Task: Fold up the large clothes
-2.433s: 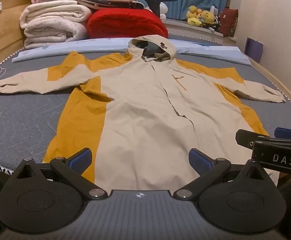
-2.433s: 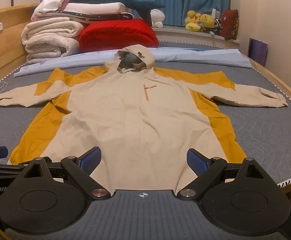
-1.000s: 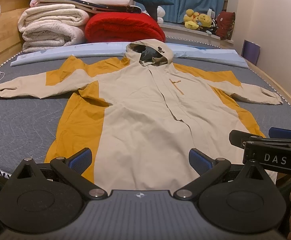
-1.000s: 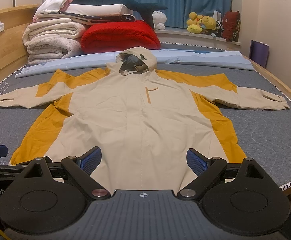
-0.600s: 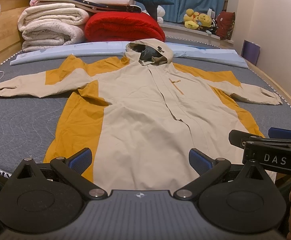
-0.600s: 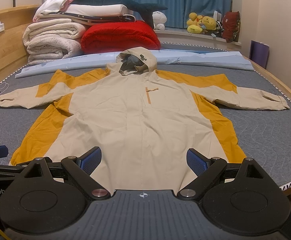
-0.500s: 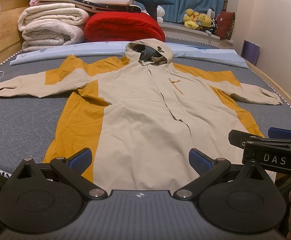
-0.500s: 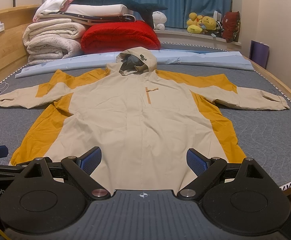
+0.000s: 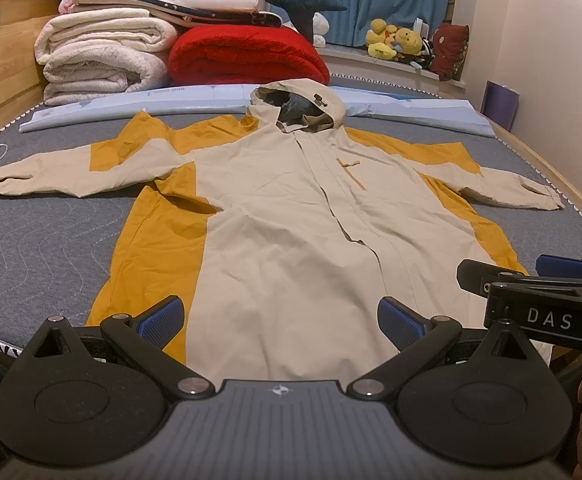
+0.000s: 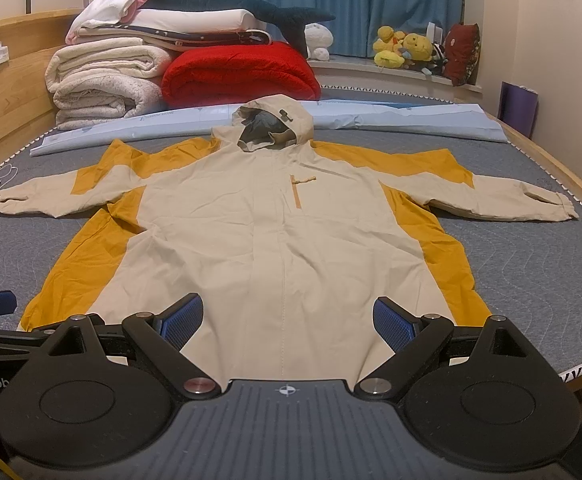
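Two grippers, L [image 9: 279, 316] & R [image 10: 287, 318], jaws spread, empty, unmoved vs. 0.5 s ago, near hem of beige-and-mustard hooded fabric jacket [image 10: 275, 232]. Jacket flat, sleeves out, on grey quilted mattress [image 10: 531, 264]. No fold begun.

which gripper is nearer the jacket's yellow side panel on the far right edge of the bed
Right. The right gripper hangs over the jacket's hem with that yellow side panel just off its right finger; the left gripper sits further left, by the opposite panel.
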### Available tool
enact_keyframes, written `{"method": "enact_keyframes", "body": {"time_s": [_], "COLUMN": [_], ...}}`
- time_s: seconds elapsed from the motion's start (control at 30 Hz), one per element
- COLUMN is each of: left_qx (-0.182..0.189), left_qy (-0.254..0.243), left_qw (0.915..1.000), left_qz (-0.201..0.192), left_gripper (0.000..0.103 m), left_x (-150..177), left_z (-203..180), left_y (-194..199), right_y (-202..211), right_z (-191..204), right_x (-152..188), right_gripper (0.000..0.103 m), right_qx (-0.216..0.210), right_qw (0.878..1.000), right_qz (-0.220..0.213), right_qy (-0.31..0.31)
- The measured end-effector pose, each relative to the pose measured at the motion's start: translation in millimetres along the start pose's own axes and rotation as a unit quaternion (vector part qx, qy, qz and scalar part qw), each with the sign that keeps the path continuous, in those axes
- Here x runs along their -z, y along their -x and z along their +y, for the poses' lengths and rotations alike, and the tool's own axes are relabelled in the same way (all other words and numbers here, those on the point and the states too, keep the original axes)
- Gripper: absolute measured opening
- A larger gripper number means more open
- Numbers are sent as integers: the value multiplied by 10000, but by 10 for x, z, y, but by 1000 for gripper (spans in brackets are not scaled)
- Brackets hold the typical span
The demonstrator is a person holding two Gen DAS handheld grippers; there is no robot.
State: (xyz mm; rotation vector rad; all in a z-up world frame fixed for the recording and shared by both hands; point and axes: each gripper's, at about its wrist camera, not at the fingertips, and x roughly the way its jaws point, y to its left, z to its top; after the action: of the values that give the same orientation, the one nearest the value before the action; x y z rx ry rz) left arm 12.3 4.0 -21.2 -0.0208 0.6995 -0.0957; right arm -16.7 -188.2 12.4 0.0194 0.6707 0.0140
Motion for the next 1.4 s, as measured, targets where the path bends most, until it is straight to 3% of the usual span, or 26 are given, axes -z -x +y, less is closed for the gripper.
{"method": "enact_keyframes", "body": {"time_s": [0.13, 0.27, 0.4, 0.57, 0.63, 0.83, 0.97, 1.1, 1.2, 1.27, 1.4], "left_qx": [-25, -46, -55, 68, 184, 344, 374, 57, -381, -621, -1074], "left_qy": [-106, -210, -332, -441, -391, -443, -498, -595, -388, -81, 399], "left_qw": [9994, 9957, 9895, 9820, 9815, 9831, 9853, 9881, 9917, 9946, 9924], "left_qz": [-343, -905, -1403, -1834, -1863, -1740, -1591, -1414, -1164, -824, -449], "left_gripper": [103, 100, 100, 97, 94, 67, 64, 64, 64, 62, 61], "left_x": [-28, -157, -464, -1029, -1270, -2059, -2462, -2618, -2524, -2446, -2361], "left_z": [-44, -68, -121, -164, -111, 104, 317, 673, 1112, 1454, 2190], "left_y": [93, 246, 393, 336, 205, -569, -1210, -1813, -2217, -2472, -2827], "right_y": [55, 186, 301, 260, 231, 124, -126, -549, -936, -1200, -1753], "right_z": [2, -41, -93, -215, -251, -429, -466, -333, -205, -149, -28], "right_x": [-39, -97, -144, -236, -293, -662, -1158, -1709, -2074, -2254, -2292], "right_gripper": [92, 92, 92, 90, 90, 91, 91, 90, 81, 60, 30], "right_qx": [24, 130, 430, 781, 876, 758, 593, 321, -35, -365, -861], "right_qw": [9996, 9940, 9816, 9729, 9718, 9754, 9779, 9789, 9786, 9785, 9773], "right_qz": [-287, -1065, -1848, -2164, -2184, -2068, -2005, -2019, -2053, -2023, -1930], "right_qy": [-36, -223, -226, -219, -164, 58, 53, 33, -102, -163, -181]}}
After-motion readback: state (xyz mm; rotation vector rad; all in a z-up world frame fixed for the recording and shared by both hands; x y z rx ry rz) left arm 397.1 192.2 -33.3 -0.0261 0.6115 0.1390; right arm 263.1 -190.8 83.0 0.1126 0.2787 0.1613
